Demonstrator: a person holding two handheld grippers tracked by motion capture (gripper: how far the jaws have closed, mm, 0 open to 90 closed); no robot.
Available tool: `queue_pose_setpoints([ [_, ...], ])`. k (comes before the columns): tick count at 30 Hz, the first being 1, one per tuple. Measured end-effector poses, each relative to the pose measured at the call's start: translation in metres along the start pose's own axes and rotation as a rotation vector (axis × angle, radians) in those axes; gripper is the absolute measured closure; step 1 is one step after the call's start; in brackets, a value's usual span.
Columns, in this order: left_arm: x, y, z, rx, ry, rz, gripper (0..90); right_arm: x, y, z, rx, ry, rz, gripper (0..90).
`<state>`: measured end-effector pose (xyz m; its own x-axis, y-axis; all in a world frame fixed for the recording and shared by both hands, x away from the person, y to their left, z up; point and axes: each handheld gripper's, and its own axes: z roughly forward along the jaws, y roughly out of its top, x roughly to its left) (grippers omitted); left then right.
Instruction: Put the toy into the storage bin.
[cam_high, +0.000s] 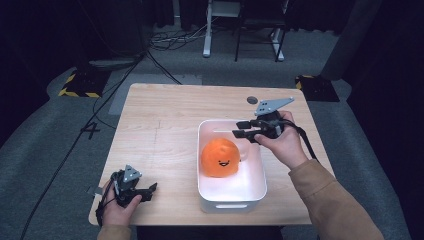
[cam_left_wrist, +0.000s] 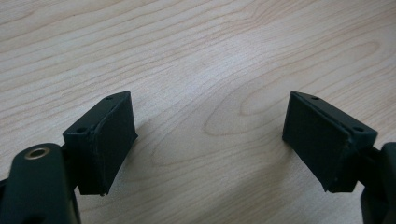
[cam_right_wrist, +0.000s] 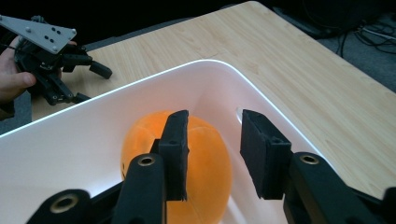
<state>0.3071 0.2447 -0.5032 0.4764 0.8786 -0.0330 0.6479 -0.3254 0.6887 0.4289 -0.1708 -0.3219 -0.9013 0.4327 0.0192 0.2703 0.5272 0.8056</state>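
Plainly, the right gripper (cam_high: 243, 128) hovers open and empty over the bin's (cam_high: 256, 192) 12 o'clock end; a descent could clip the rim. Inside the bin, the ball (cam_high: 220, 158) is round, without a long axis, its face toward 6 o'clock. At 7 o'clock, the left gripper (cam_high: 150, 190) rests open, empty.

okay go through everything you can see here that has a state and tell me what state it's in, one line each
Left claw: open, holding nothing, low over bare wood near the table's front left corner.
Right claw: open, holding nothing, above the far end of the bin.
Orange plush ball: lying inside the bin, smiley face showing, not gripped.
White bin: upright on the table, no lid on it.
Wooden table: flat, carrying the bin.
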Motion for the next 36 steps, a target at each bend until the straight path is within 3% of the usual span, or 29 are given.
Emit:
queue_pose_setpoints([
  [9, 0.0, 0.0, 0.0, 0.0, 0.0, 0.0, 17.5, -0.006, -0.006, -0.034, -0.037, -0.099, 0.0, 54.2],
  [12, 0.0, 0.0, 0.0, 0.001, -0.003, -0.001, 17.5, -0.01, -0.012, -0.045, -0.048, -0.142, 0.029, 47.0],
  [15, 0.0, 0.001, 0.001, 0.002, -0.005, 0.003, 16.6, -0.013, -0.016, -0.055, -0.011, -0.197, 0.019, 39.4],
  [18, 0.001, 0.002, 0.001, 0.008, -0.009, 0.008, 15.3, -0.016, -0.021, -0.064, -0.054, -0.187, 0.059, 35.1],
  [21, 0.002, 0.002, 0.003, 0.003, -0.011, 0.011, 14.8, -0.021, -0.028, -0.074, -0.037, -0.241, 0.053, 28.7],
  [24, 0.003, 0.004, 0.004, 0.005, -0.012, 0.014, 14.5, -0.025, -0.036, -0.083, -0.059, -0.252, 0.072, 26.5],
  [29, 0.004, 0.005, 0.005, 0.009, -0.007, 0.018, 14.2, -0.032, -0.057, -0.097, -0.018, -0.295, 0.076, 22.8],
  [36, 0.003, 0.005, 0.004, 0.011, -0.003, 0.018, 14.2, -0.038, -0.072, -0.104, 0.007, -0.322, 0.105, 19.7],
])
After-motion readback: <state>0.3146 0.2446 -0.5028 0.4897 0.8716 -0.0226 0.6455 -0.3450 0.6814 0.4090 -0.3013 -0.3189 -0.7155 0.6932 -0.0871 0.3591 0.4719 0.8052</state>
